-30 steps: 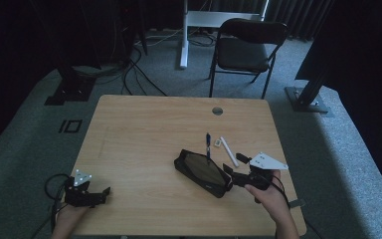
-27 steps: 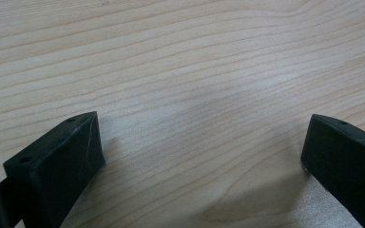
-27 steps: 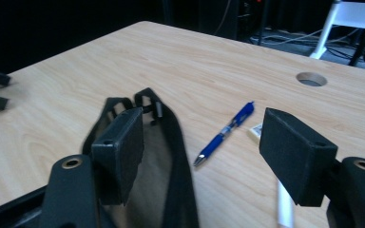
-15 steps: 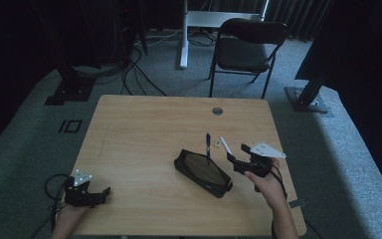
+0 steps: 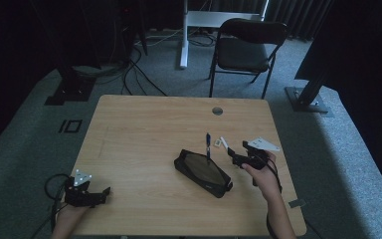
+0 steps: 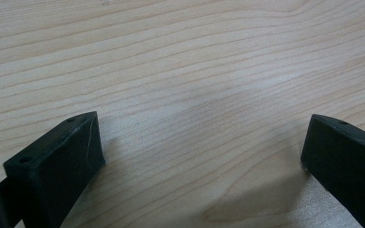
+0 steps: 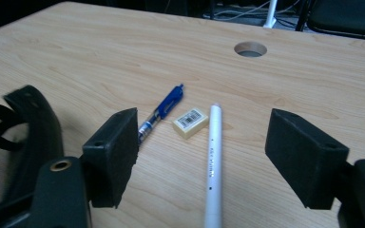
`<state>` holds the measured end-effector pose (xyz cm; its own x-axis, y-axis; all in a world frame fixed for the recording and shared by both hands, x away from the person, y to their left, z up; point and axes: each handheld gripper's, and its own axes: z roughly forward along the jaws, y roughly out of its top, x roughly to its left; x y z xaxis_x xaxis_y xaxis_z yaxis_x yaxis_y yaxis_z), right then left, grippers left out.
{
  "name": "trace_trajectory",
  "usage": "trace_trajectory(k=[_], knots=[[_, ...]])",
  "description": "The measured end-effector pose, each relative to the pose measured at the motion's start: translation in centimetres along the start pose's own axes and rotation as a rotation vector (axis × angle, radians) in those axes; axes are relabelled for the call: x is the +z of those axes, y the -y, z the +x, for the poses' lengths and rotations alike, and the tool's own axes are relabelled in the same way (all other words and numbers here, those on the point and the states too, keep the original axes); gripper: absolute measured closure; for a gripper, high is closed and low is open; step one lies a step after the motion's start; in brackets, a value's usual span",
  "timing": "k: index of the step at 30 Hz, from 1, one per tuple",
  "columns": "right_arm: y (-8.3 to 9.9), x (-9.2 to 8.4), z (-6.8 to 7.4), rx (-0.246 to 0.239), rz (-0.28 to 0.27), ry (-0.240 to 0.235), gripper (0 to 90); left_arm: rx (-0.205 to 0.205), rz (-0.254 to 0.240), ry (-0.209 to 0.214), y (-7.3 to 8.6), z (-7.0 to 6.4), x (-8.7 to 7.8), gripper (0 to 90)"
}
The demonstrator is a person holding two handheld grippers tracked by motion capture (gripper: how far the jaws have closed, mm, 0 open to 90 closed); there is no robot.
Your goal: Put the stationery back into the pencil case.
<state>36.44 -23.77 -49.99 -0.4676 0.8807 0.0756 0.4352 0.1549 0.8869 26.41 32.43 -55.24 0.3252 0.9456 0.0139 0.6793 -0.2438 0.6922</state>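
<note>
A black zip pouch (image 5: 202, 173) lies at the table's middle right, its edge (image 7: 33, 137) at the left of the right gripper view. Just beyond it lie a blue pen (image 5: 208, 146), a small cream eraser (image 5: 218, 143) and a white pen (image 5: 225, 144). My right gripper (image 5: 235, 157) hovers to the right of the pouch, pointing at them, open. In its own view the white pen (image 7: 213, 156) lies on the table between the open jaws (image 7: 204, 142), untouched, with the blue pen (image 7: 161, 111) and the eraser (image 7: 190, 122) just beyond. My left gripper (image 5: 105, 191) rests open at the front left corner, over bare wood (image 6: 199, 156).
The wooden table (image 5: 144, 129) has a round cable hole (image 5: 217, 110) near its far edge, also seen as the hole (image 7: 250, 48) ahead of the right gripper. A black chair (image 5: 246, 47) and a white desk leg (image 5: 184, 35) stand beyond the table. Cables lie on the grey carpet.
My right gripper has moved from beside the pouch's near end away from the person and lower, toward the pens and eraser. The left gripper has stayed put.
</note>
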Motion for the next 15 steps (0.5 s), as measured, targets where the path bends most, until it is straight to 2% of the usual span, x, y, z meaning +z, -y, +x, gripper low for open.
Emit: trace_trajectory(k=[6,15], knots=[[0.1,0.9,-0.2,-0.003,0.008,0.006,29.6,0.0,0.0,0.0,0.0,0.0,0.0,0.2],[0.5,2.8,-0.1,-0.027,0.075,0.014,29.1,0.0,0.0,0.0,0.0,0.0,0.0,0.2]])
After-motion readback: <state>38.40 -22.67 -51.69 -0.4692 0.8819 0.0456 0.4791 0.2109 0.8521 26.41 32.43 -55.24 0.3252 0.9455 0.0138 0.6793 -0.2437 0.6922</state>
